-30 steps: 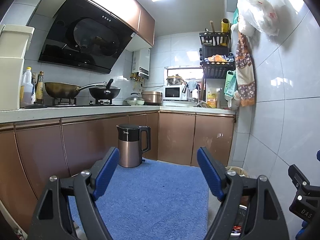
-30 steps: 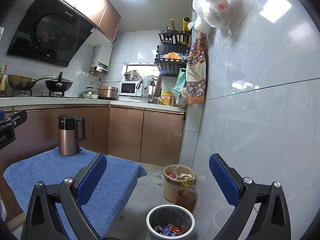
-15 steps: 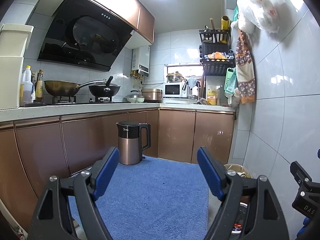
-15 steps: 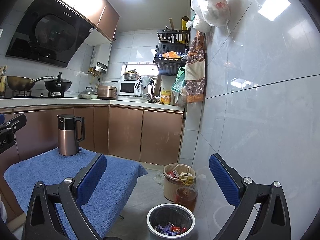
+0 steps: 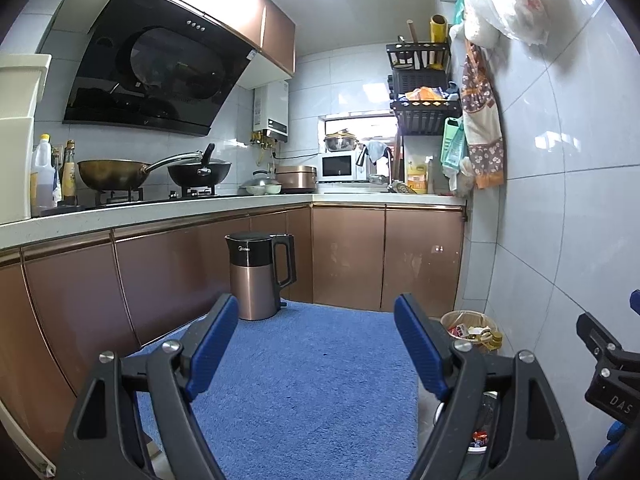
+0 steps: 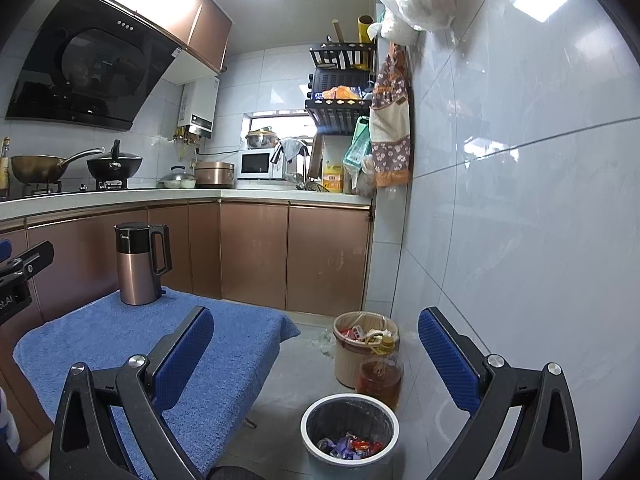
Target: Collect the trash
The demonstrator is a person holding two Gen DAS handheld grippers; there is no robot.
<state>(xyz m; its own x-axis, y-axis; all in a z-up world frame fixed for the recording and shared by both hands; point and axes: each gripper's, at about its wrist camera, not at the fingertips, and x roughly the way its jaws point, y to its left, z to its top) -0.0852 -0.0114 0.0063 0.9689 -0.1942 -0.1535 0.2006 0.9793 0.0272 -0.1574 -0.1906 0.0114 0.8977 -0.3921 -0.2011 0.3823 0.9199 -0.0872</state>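
A small grey waste bin (image 6: 349, 426) with a white rim stands on the floor, with colourful wrappers (image 6: 348, 447) at its bottom. Behind it a beige bin (image 6: 364, 346) (image 5: 468, 324) holds more trash. My right gripper (image 6: 316, 344) hovers above the floor and the grey bin, open, nothing between its blue pads. My left gripper (image 5: 316, 332) hangs over the blue towel (image 5: 300, 380), open and empty too. No loose trash shows on the towel.
A copper and black electric kettle (image 5: 258, 276) (image 6: 140, 264) stands at the towel's far edge. An amber oil bottle (image 6: 380, 376) sits between the two bins. Brown cabinets (image 5: 348, 256) run along the left and back; a tiled wall (image 6: 520, 240) closes the right.
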